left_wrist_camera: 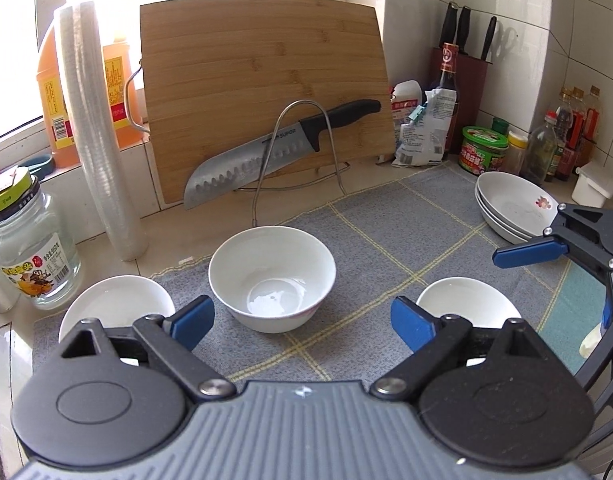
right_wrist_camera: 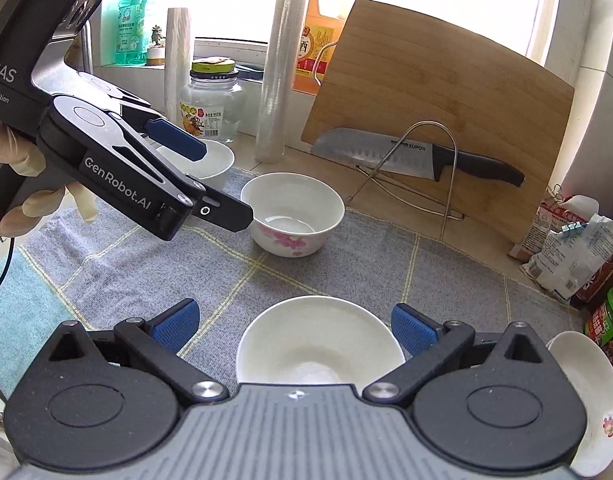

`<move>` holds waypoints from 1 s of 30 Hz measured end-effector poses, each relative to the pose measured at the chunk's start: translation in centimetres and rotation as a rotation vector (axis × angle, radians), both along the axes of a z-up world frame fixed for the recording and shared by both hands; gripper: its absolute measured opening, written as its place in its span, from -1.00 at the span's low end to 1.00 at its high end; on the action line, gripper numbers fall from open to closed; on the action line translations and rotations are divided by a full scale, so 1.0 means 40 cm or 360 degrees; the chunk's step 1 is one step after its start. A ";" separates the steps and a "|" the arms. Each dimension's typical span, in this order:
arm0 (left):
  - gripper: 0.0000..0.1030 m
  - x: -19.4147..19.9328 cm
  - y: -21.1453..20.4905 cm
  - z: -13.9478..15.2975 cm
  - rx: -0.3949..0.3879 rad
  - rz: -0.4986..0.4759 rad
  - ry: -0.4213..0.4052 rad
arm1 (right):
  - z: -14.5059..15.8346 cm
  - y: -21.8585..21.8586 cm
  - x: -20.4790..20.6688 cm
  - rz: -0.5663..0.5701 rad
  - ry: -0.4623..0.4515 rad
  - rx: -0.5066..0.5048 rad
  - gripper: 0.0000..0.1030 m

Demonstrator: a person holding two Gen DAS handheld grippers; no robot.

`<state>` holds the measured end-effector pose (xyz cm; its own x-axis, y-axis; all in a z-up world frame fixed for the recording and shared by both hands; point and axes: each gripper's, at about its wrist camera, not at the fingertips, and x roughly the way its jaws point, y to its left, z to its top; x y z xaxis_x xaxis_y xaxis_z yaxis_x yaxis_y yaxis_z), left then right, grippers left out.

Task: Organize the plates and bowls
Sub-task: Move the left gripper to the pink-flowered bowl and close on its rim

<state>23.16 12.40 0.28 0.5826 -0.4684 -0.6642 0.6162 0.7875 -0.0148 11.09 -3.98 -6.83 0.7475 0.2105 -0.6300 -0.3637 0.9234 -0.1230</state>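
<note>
A white bowl with pink flowers (left_wrist_camera: 271, 276) (right_wrist_camera: 292, 212) stands mid-mat. My left gripper (left_wrist_camera: 302, 322) (right_wrist_camera: 210, 180) hovers open just short of it, with nothing between its blue pads. A small white bowl (left_wrist_camera: 114, 308) (right_wrist_camera: 214, 160) sits to its left, partly hidden by the left gripper in the right wrist view. Another small white bowl (left_wrist_camera: 466, 300) (right_wrist_camera: 318, 340) lies below my right gripper (right_wrist_camera: 294, 326) (left_wrist_camera: 566, 280), which is open, its pads apart from the rim. Stacked white plates (left_wrist_camera: 514, 208) (right_wrist_camera: 590, 392) rest at the right.
A grey checked mat (left_wrist_camera: 386, 232) covers the counter. A bamboo cutting board (left_wrist_camera: 262, 92) and a knife (left_wrist_camera: 282, 148) on a wire rack stand behind. A glass jar (left_wrist_camera: 30, 252), a film roll (left_wrist_camera: 98, 132), oil bottles, bags and sauce bottles (left_wrist_camera: 562, 136) line the edges.
</note>
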 end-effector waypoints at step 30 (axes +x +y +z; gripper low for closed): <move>0.62 0.291 -0.066 -0.113 0.0231 -0.0062 0.0161 | -0.080 0.068 0.322 0.0226 0.0220 -0.0070 1.00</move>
